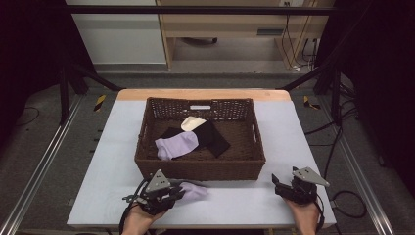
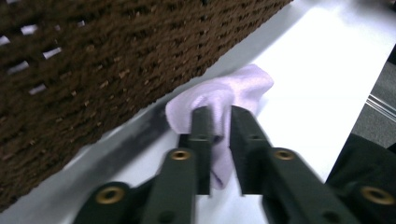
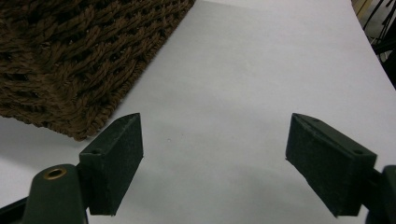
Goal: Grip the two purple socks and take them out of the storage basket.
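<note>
A lilac sock (image 1: 196,191) lies on the white table just in front of the brown wicker basket (image 1: 200,169). My left gripper (image 1: 179,194) is low over its near end. In the left gripper view the sock (image 2: 236,86) runs between the two jaws of that gripper (image 2: 218,114), which stand a little apart around the fabric. At the table's front right, my right gripper (image 1: 278,184) is held wide open. In its own view the right gripper (image 3: 215,140) has only bare table between its pads.
Inside the basket lie a second lilac sock (image 1: 176,145), a black sock (image 1: 211,138) and a cream one (image 1: 192,122). The basket wall (image 2: 93,70) rises close on the left gripper's left side, and its corner (image 3: 70,56) stands ahead-left of the right gripper. The table's front edge is near both hands.
</note>
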{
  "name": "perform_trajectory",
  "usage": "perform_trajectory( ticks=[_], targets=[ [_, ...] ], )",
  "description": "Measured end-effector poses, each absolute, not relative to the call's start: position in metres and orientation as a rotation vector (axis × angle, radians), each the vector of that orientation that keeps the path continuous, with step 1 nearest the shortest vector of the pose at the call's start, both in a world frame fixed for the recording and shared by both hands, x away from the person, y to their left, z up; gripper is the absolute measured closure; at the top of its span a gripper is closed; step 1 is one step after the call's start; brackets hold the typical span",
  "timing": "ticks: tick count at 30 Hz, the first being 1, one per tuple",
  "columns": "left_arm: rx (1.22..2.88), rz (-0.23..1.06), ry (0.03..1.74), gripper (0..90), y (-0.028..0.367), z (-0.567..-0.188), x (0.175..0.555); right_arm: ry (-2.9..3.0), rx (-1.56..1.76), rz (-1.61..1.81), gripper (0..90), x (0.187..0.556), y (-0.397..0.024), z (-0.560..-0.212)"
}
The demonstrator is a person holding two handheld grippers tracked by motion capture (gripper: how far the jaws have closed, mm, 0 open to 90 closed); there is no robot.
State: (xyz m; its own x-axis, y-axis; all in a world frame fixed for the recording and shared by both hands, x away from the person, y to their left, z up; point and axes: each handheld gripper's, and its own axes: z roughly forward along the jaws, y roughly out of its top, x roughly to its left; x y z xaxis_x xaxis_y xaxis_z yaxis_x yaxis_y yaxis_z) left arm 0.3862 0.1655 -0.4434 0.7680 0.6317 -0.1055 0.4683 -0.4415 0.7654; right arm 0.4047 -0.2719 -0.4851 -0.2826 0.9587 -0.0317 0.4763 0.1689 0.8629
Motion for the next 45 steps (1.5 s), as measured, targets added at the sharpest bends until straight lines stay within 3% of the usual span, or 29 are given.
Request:
perform_trajectory(
  ticks=[2,11,28,36,45],
  targets=[
    [2.094,0.263,0.812,68.5,0.167,-0.438,0.385,1.847,1.355,1.032,19.0,0.405,-0.272,-0.485],
    [1.978,0.329,0.813,57.0,0.18,-0.4,0.382,1.849,1.36,1.029,18.8,0.405,-0.272,-0.485],
    [1.856,0.435,0.793,55.1,0.191,-0.344,0.396,1.855,1.365,1.011,18.5,0.406,-0.27,-0.485],
    [1.856,0.495,0.831,53.7,0.189,-0.314,0.436,1.856,1.368,1.008,18.5,0.406,-0.27,-0.485],
    [1.868,0.518,0.936,53.5,0.181,-0.314,0.489,1.86,1.372,1.0,18.6,0.407,-0.27,-0.486]
  ],
)
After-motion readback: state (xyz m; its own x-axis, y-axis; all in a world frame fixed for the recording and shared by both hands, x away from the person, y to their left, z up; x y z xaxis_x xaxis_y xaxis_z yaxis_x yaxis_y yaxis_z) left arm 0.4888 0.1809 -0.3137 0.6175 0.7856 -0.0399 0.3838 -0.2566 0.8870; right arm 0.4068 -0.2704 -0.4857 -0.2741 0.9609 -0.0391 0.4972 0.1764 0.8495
